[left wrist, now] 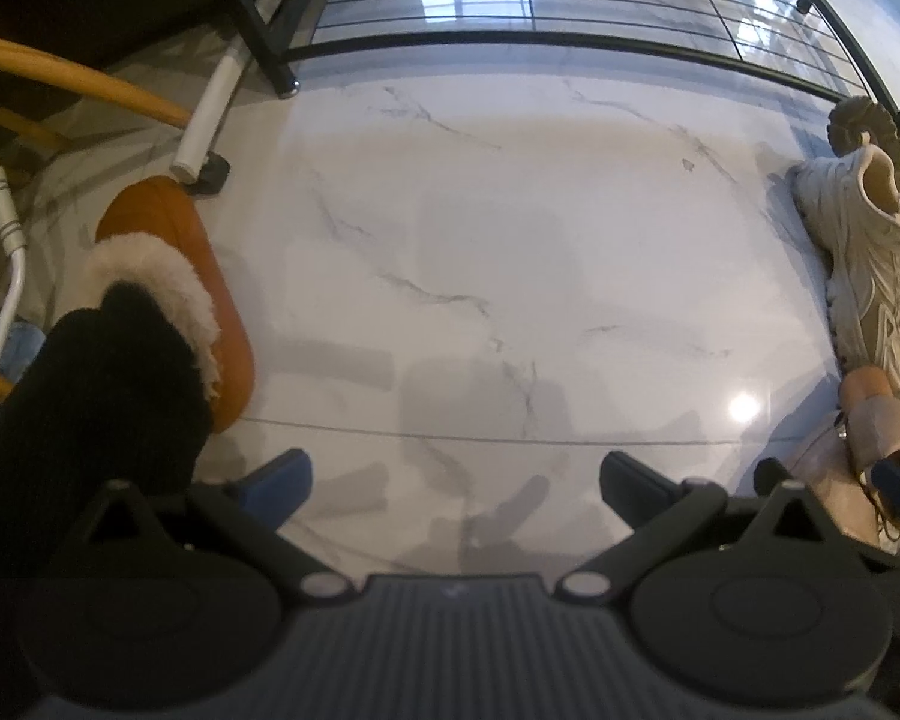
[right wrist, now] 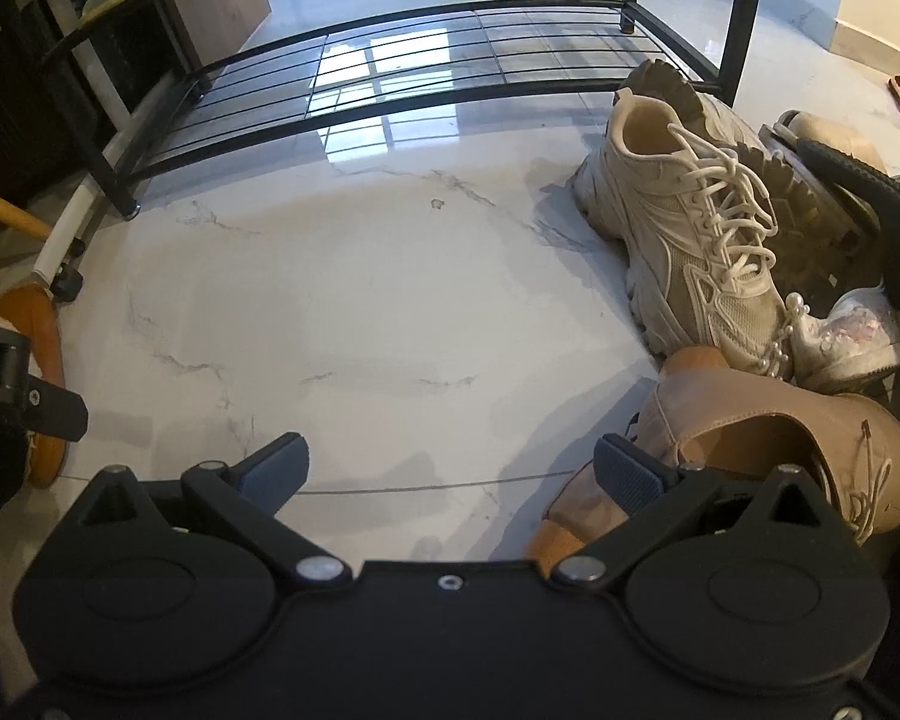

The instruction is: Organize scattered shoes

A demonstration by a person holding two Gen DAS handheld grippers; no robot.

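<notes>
Cream laced mesh sneaker (right wrist: pixel 684 228) sat at 2 o'clock in my right view, tan leather shoe (right wrist: pixel 780 438) at 4, black wire shoe rack (right wrist: pixel 390 60) at 12. Left gripper (left wrist: pixel 456 480) and right gripper (right wrist: pixel 450 468) both gaped wide, holding nothing.

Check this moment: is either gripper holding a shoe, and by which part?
Nothing is held. The left gripper and right gripper both stand open over bare floor.

Glossy marble floor (right wrist: pixel 390 300), matt black wire rack (right wrist: pixel 390 69).
At my three o'clock I see a mesh-cloth sneaker (right wrist: pixel 690 240); at nine, a smooth tan slipper (left wrist: pixel 210 276) with fleece lining.
</notes>
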